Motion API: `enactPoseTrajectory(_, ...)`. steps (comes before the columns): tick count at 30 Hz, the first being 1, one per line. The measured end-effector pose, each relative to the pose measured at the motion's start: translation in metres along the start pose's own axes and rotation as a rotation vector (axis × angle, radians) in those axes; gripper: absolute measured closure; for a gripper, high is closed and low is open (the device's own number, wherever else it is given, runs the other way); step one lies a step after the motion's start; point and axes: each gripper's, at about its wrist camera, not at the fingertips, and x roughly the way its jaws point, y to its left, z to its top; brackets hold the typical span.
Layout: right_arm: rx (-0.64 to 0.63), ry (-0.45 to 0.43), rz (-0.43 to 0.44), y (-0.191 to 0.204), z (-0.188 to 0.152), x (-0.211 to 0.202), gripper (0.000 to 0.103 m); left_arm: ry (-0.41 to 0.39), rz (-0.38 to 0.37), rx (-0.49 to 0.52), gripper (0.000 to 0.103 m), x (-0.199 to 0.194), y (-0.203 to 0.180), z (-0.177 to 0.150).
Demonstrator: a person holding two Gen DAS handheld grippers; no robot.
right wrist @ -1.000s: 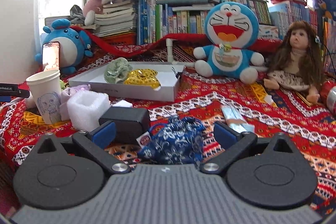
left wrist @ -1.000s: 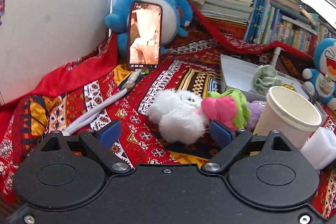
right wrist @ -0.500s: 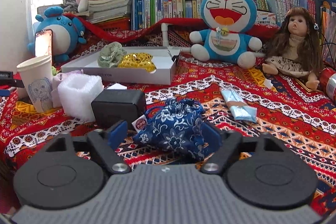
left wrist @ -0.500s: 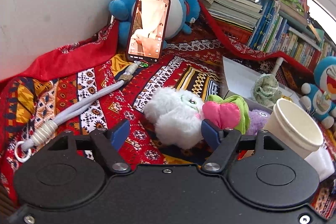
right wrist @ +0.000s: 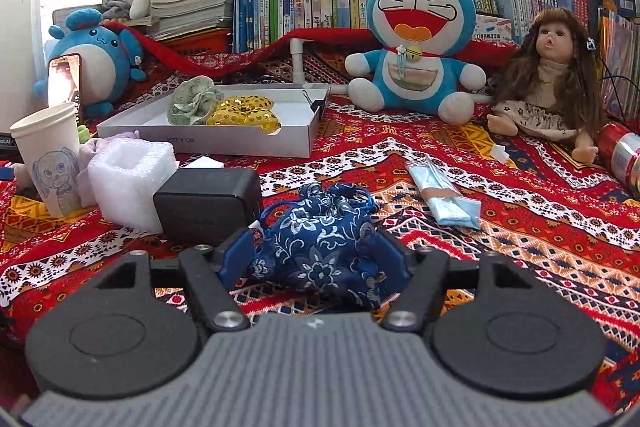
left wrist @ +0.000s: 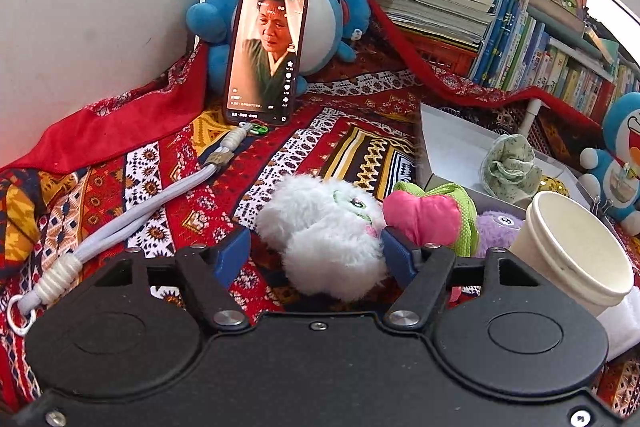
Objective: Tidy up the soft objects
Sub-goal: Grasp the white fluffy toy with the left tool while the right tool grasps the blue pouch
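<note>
Just in front of the shallow white cardboard tray (right wrist: 208, 139), two soft things lie on the red patterned cloth (right wrist: 520, 211). The right gripper (right wrist: 316, 259) straddles a dark blue floral drawstring pouch (right wrist: 320, 247); its jaws have just been closing, and both blue pads now seem to touch the pouch's sides, though a firm clamp is not certain. The pouch looks light and limp and will sag, so its bunched middle is the best hold, clear of the loose cord. Left of the tray's near corner, the left gripper (left wrist: 316, 255) brackets a fluffy white plush toy (left wrist: 328, 231); its jaws have also been closing. The right-hand pad presses the fur while the other stands apart from it. That plush is light and squashy, its pile likely slippery, so the jaws should close deep across the body.

Room is tight: a black box (right wrist: 208, 207) and a white foam block (right wrist: 128, 179) crowd the pouch, and a paper cup (left wrist: 572, 247) stands near the plush and could tip. The tray already holds a green fabric scrunchie (right wrist: 192, 103) and a gold sequinned piece (right wrist: 244, 111), with bare floor left at its near end.
</note>
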Motion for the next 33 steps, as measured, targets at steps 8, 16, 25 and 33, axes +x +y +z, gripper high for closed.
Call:
enactPoseTrajectory(8,0.002,0.002,0.002,0.000,0.000,0.003,0.025,0.007,0.012,0.039,0.029,0.009,-0.008,-0.001)
enactPoseTrajectory(16,0.009,0.006,-0.003,0.001,0.000,0.007,0.022,-0.006,0.052,0.116,0.022,0.013,-0.017,-0.001)
enactPoseTrajectory(25,0.013,0.011,-0.010,0.001,0.000,0.011,0.020,0.007,0.038,0.104,0.027,0.018,-0.017,0.000)
enactPoseTrajectory(33,0.032,0.024,-0.012,-0.001,-0.001,0.015,0.020,0.016,0.020,0.119,0.038,0.017,-0.019,-0.001)
